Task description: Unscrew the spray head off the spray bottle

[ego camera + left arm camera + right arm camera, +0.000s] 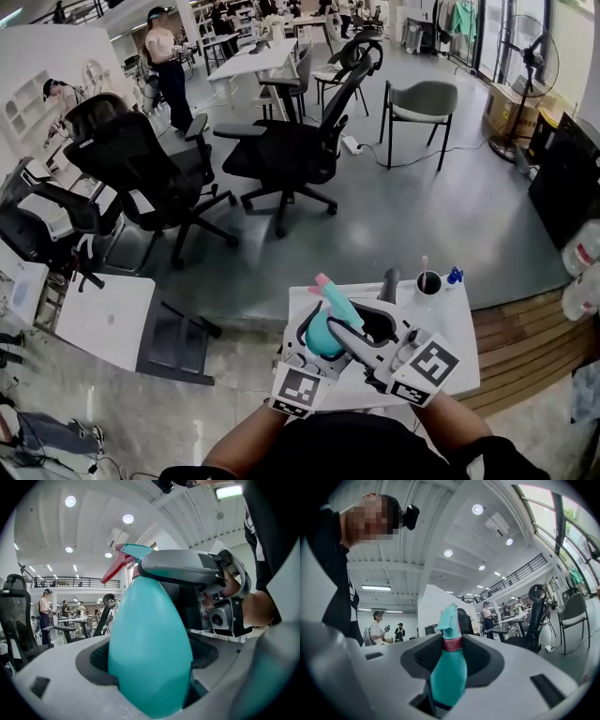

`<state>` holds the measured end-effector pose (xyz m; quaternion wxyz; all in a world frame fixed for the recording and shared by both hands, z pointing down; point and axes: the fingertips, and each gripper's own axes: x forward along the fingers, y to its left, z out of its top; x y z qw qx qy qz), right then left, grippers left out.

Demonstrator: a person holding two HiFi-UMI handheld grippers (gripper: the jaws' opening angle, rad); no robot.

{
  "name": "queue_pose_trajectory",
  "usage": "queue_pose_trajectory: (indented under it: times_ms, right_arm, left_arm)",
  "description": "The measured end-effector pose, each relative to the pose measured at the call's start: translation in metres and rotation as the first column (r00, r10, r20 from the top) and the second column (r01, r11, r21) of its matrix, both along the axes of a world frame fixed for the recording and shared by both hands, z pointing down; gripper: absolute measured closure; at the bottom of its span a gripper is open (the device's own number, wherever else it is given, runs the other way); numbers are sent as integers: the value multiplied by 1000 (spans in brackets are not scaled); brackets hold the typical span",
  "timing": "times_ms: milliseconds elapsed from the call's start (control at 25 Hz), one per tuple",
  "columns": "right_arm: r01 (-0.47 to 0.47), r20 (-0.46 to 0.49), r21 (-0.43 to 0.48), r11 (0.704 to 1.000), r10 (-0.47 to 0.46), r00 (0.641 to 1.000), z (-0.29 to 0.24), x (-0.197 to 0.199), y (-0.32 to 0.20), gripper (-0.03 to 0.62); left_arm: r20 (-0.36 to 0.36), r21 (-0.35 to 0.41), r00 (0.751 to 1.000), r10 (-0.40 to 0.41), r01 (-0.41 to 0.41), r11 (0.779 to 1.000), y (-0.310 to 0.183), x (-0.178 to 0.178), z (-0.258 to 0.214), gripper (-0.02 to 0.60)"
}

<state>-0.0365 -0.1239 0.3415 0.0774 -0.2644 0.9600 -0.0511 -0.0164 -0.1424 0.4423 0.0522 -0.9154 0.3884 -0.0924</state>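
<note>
Noting left tongs [319,330] clenched on teal spray bottle [150,648], lower centre of head view, over white table [452,328]. Noting right tongs [452,658] closing onto red collar [452,644] beneath spray head [449,618].

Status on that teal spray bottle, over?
Left gripper clamped on teal plastic spray bottle. Right gripper: jaws closing on its neck at red collar. Teal spray head not yet off. Nothing blocking.

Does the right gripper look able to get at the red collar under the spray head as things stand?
Likely yes: the red collar sits between the closing jaws of the right gripper with nothing else there, and the left gripper clamps the bottle body lower down, clear of it.
</note>
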Motion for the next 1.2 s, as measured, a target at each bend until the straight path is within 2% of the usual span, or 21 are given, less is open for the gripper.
queue_pose_trajectory:
  times_ms: [200, 320, 400, 480, 560, 640, 680, 720, 760, 800, 920, 1000, 1120, 1200]
  right_arm:
    - [51, -27, 21, 998, -50, 998, -2, 2, 5, 457]
    - [115, -26, 24, 993, -114, 993, -4, 3, 12, 457]
    - [185, -23, 37, 982, -184, 983, -9, 3, 22, 457]
    - [270, -27, 60, 961, -269, 963, -14, 4, 34, 457]
    - [375, -22, 78, 924, -375, 927, -19, 9, 47, 457]
    - [481, 0, 75, 873, -483, 876, -23, 13, 62, 457]
    - [518, 15, 67, 853, -520, 854, -25, 14, 67, 457]
    - [535, 27, 71, 842, -538, 843, -25, 15, 68, 457]
    - [532, 38, 84, 843, -536, 843, -24, 17, 65, 456]
    - [511, 54, 95, 855, -517, 855, -23, 19, 58, 454]
    - [368, 78, 100, 925, -376, 924, -17, 20, 35, 445]
    - [271, 44, 112, 956, -277, 960, -12, 20, 25, 401]
    - [156, -32, 138, 978, -153, 988, -7, 19, 18, 376]
    - [67, -93, 166, 984, -52, 994, -2, 16, 12, 376]
  left_arm:
    - [-18, -16, 993, 120, -120, 993, 9, 7, 0, 145]
    - [-86, -52, 962, 258, -263, 963, 25, 15, -3, 144]
    - [-162, -76, 922, 352, -367, 927, 40, 23, -15, 146]
    - [-171, -66, 874, 456, -472, 879, 54, 27, -21, 146]
    - [-153, -52, 810, 567, -579, 813, 71, 31, -24, 146]
    - [-189, -57, 748, 636, -655, 754, 87, 36, -35, 145]
    - [-199, -63, 730, 654, -676, 734, 92, 38, -38, 146]
    - [-205, -72, 724, 658, -682, 728, 94, 39, -39, 146]
    - [-211, -81, 732, 648, -673, 735, 92, 39, -38, 144]
    - [-217, -92, 750, 625, -653, 752, 87, 40, -36, 145]
    - [-206, -119, 833, 513, -542, 832, 61, 35, -22, 146]
    - [-167, -132, 890, 424, -447, 885, 42, 27, -8, 144]
    - [-109, -173, 959, 260, -276, 945, 18, 13, 7, 144]
    - [-81, -188, 982, 171, -184, 965, 8, 6, 13, 146]
